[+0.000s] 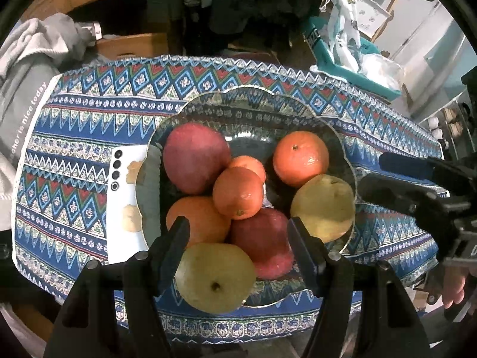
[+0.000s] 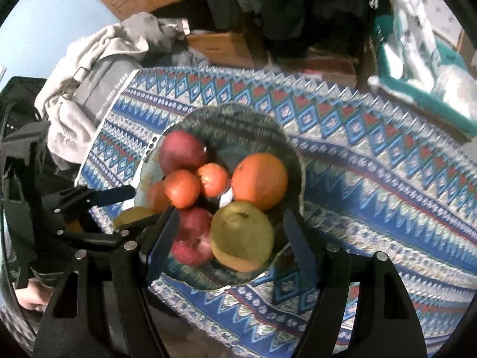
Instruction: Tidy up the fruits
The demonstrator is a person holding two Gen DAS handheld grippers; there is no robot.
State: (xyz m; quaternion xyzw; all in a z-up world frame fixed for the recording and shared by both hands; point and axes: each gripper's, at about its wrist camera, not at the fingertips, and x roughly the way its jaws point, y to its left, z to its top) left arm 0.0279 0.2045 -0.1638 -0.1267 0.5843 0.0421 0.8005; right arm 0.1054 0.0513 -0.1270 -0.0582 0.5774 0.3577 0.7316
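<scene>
A glass bowl (image 1: 298, 110) (image 2: 295, 161) on the patterned tablecloth (image 1: 89, 110) holds two red apples (image 1: 195, 156) (image 1: 262, 241), several oranges (image 1: 299, 156) (image 2: 259, 180) and two yellow pears. My left gripper (image 1: 238, 238) (image 2: 143, 205) hangs open over the bowl's near edge. One pear (image 1: 214, 277) (image 2: 131, 213) lies below and between its fingers, brushing the left finger (image 1: 173, 253) and apart from the other. My right gripper (image 2: 229, 232) (image 1: 374, 173) stands open over the other pear (image 2: 241, 235) (image 1: 323, 205), its pads clear of it.
A white phone (image 1: 125, 203) lies partly under the bowl's left side. Grey clothing (image 1: 29, 68) (image 2: 89, 68) is heaped at the table's left end. A teal basket (image 1: 342, 62) stands beyond the far right corner. A person's hand (image 1: 453, 289) (image 2: 29, 298) holds each gripper.
</scene>
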